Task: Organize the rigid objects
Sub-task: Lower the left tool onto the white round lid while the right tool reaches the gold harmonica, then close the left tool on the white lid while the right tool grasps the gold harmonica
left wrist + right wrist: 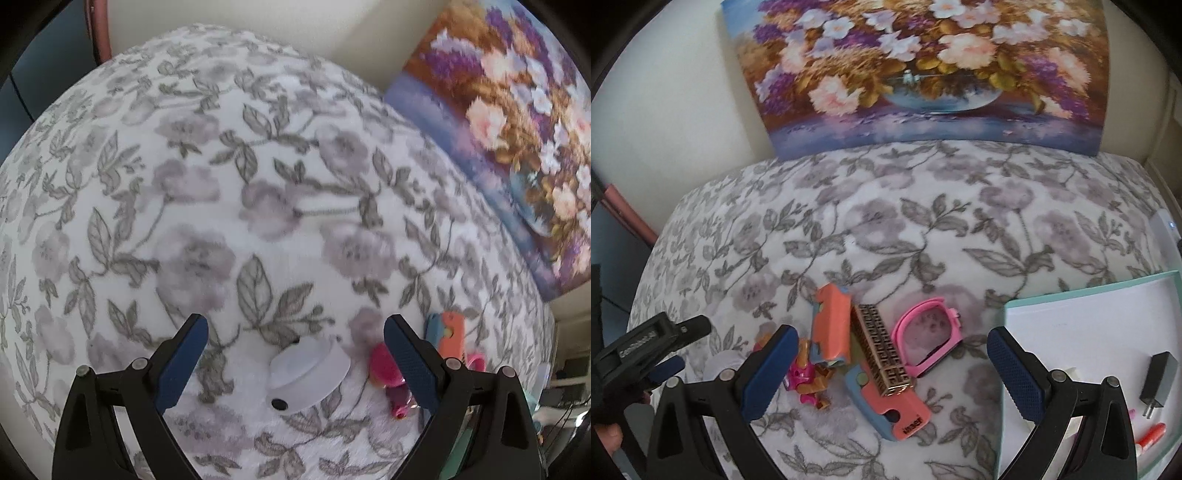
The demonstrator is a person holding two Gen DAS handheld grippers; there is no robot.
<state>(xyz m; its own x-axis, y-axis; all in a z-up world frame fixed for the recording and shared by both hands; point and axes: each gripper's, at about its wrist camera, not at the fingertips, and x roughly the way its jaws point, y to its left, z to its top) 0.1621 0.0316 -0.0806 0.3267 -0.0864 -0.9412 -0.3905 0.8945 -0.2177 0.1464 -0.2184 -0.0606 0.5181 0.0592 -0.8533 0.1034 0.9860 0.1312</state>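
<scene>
A white round disc-shaped device with a small black dot lies on the floral blanket, between the fingers of my open left gripper. To its right is a pink and orange toy. In the right wrist view my right gripper is open above a pile: an orange and blue toy gun, a gold patterned box, pink glasses and the pink and orange toy. The left gripper shows at the left edge.
A white tray with a teal rim sits at the right, holding a black charger plug and a red tube. A flower painting leans on the wall behind the bed. The bed edge drops off at the left.
</scene>
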